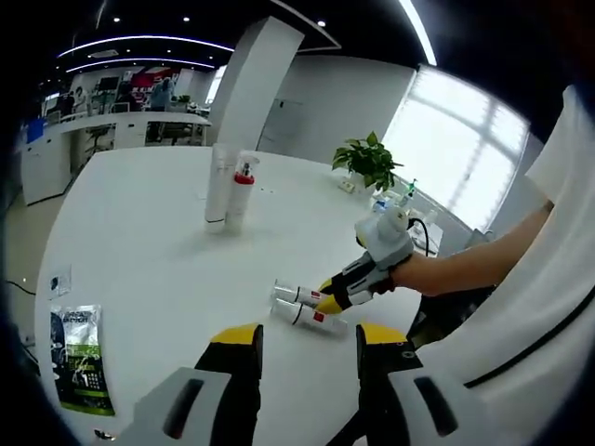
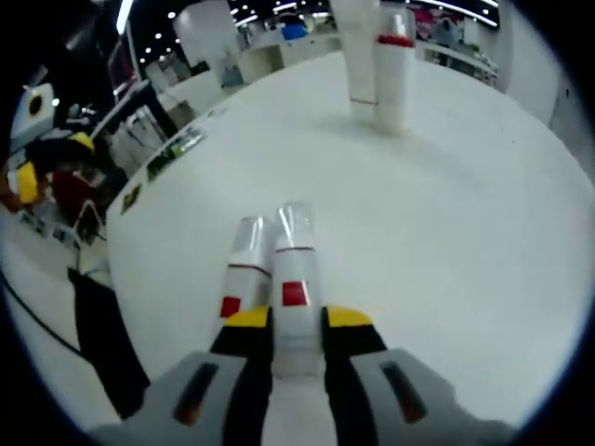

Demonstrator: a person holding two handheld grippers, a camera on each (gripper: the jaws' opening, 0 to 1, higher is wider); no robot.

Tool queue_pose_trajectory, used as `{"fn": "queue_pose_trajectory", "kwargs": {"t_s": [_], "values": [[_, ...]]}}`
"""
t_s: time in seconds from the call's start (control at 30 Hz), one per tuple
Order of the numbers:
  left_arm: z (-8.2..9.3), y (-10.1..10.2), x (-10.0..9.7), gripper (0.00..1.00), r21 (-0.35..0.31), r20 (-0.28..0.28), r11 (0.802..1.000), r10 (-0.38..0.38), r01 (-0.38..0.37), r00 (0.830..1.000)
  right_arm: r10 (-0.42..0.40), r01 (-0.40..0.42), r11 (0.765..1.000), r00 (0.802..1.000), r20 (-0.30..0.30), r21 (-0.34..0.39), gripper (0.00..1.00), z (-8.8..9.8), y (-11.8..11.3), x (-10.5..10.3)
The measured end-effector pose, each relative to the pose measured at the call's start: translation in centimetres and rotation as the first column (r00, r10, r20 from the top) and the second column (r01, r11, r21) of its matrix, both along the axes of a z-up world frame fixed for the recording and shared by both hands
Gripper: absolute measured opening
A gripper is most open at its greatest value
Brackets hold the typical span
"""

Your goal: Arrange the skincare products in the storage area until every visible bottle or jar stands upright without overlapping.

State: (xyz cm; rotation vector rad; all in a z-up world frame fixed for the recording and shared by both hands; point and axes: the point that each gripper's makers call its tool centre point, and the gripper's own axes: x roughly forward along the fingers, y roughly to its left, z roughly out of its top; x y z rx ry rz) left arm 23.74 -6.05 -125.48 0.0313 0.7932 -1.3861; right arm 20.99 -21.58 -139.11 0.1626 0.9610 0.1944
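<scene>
On the white tabletop (image 1: 158,279) two small bottles lie side by side on their sides. In the right gripper view the right hand-held gripper (image 2: 297,327) has its yellow-tipped jaws clenched on either side of the right bottle (image 2: 295,297), grasping its lower end; the left bottle (image 2: 243,274) lies touching it, just outside the jaws. In the left gripper view the same gripper reaches in from the right, held by a person's hand (image 1: 390,269). Farther back two tall bottles stand upright, touching: a white bottle (image 1: 219,186) and a red-collared bottle (image 1: 241,195). The left hand-held gripper (image 1: 305,339) hovers released over the tabletop, nothing between its jaws. A green packet (image 1: 79,358) lies flat near the tabletop's edge, and a plant (image 1: 367,160) stands at the far side
</scene>
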Motion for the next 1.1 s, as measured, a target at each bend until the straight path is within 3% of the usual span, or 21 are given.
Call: {"fn": "queue_pose_trajectory", "kwargs": {"t_s": [0.37,0.53,0.67,0.77,0.87,1.03,1.1], "values": [[1.0,-2.1,0.3,0.41,-0.082,-0.047,0.997,-0.004,0.000,0.999,-0.058,0.059,0.998,0.991,0.118,0.002,0.18,4.1,-0.4,0.6],[2.0,-3.3,0.6,0.41,-0.133,-0.123,0.990,0.025,-0.041,0.992,-0.056,0.046,0.998,0.976,0.212,0.053,0.18,7.1,1.1,1.8],[3.3,-4.1,1.7,0.42,-0.184,-0.248,0.971,0.105,-0.153,0.963,-0.028,0.008,0.997,0.956,0.290,0.072,0.18,10.2,2.8,3.2],[4.2,-4.8,2.5,0.42,-0.221,-0.334,0.951,0.135,-0.216,0.933,0.014,-0.042,0.997,0.930,0.368,0.069,0.18,13.5,4.7,4.5],[4.5,-5.5,3.0,0.42,-0.244,-0.318,0.948,0.121,-0.205,0.940,0.044,-0.078,0.995,0.904,0.426,0.061,0.18,15.8,6.0,5.4],[5.3,-6.5,3.4,0.43,-0.270,-0.371,0.933,0.126,-0.237,0.920,0.106,-0.134,0.991,0.871,0.480,0.025,0.18,18.3,7.9,6.1],[5.5,-6.7,3.4,0.41,-0.275,-0.374,0.934,0.116,-0.229,0.920,0.124,-0.154,0.988,0.863,0.489,0.021,0.18,18.9,8.6,6.2]]}}
